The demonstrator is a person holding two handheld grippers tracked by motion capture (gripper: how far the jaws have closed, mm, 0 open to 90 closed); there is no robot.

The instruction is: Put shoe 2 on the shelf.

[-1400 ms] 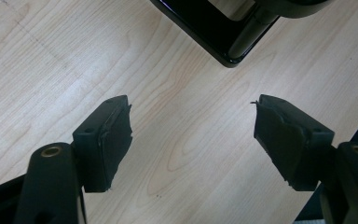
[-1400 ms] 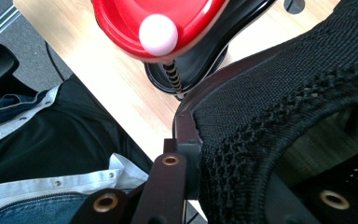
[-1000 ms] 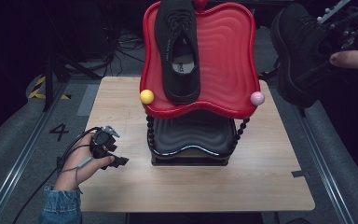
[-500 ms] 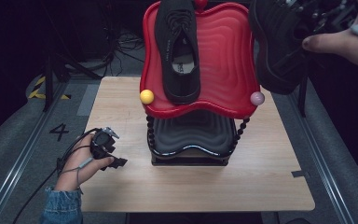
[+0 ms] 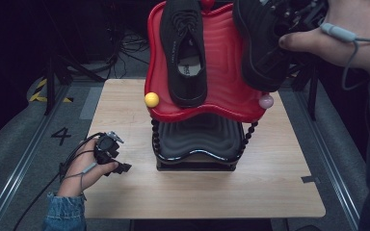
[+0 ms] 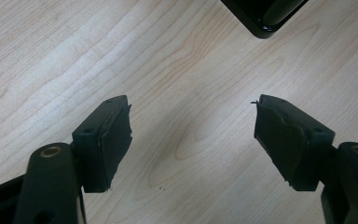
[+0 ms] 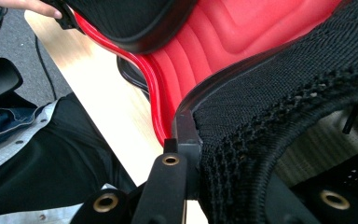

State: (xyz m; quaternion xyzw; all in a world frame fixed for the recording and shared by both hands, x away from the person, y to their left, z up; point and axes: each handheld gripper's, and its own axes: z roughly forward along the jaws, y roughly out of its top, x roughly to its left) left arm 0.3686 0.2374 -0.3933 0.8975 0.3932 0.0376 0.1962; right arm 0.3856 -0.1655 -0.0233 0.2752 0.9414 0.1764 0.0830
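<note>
Lowering second shoe [image 5: 262, 45], clamped in right gripper [image 5: 296, 14] jaws, beside first shoe [image 5: 185, 50] on red tray [image 5: 224, 91]; left gripper [image 5: 108, 154] jaws apart, near tray base.

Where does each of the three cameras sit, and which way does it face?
High view: above the person's side, looking forward and down at the table, red tray and both hands.
Left gripper view: on the left tool, facing the tabletop between open jaws.
Right gripper view: on the right tool, facing the held shoe; its jaws clamp the collar.
Shared: high and right views show the red tray and both shoes.
</note>
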